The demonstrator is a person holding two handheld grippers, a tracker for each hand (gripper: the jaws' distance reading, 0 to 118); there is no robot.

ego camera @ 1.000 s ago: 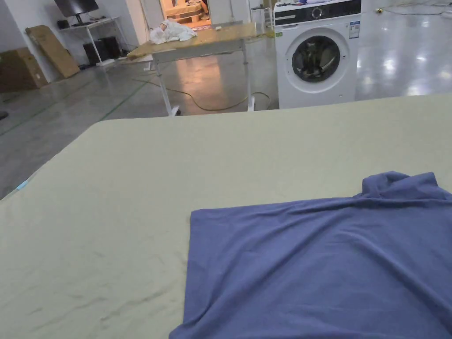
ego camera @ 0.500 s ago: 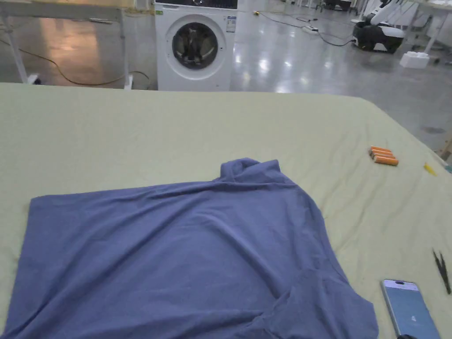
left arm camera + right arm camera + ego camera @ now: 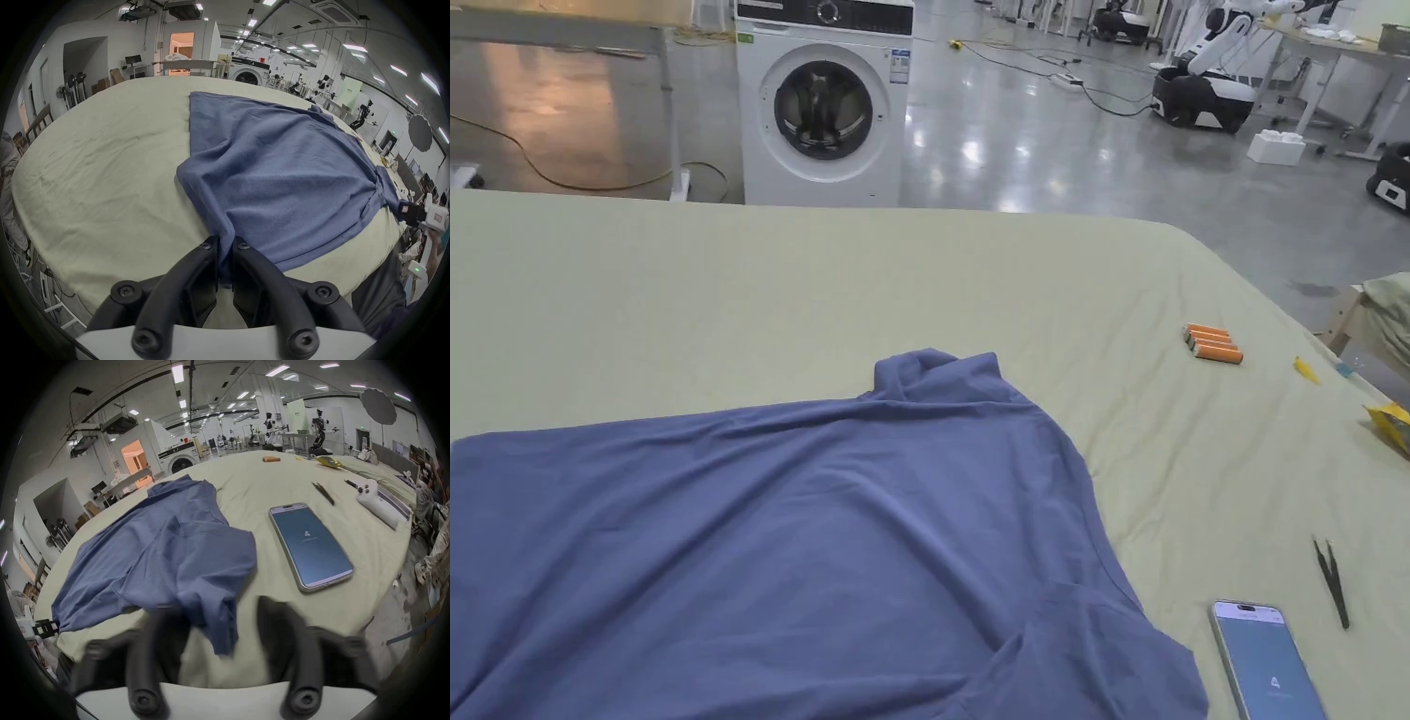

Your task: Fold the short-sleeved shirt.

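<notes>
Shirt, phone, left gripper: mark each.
shirt (image 3: 778, 525), head view, middle of the body.
phone (image 3: 310, 545), right gripper view, middle of the screen.
left gripper (image 3: 225, 243), left gripper view, between the fingertips.

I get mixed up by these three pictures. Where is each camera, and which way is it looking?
Head view: on the person's head, looking down over the shirt toward the washing machine.
Left gripper view: rides the left gripper, facing across the table; its jaws pinch the shirt's edge.
Right gripper view: rides the right gripper, jaws apart and blurred, beside the phone.
All three share the shirt; both gripper views also catch the other gripper.
</notes>
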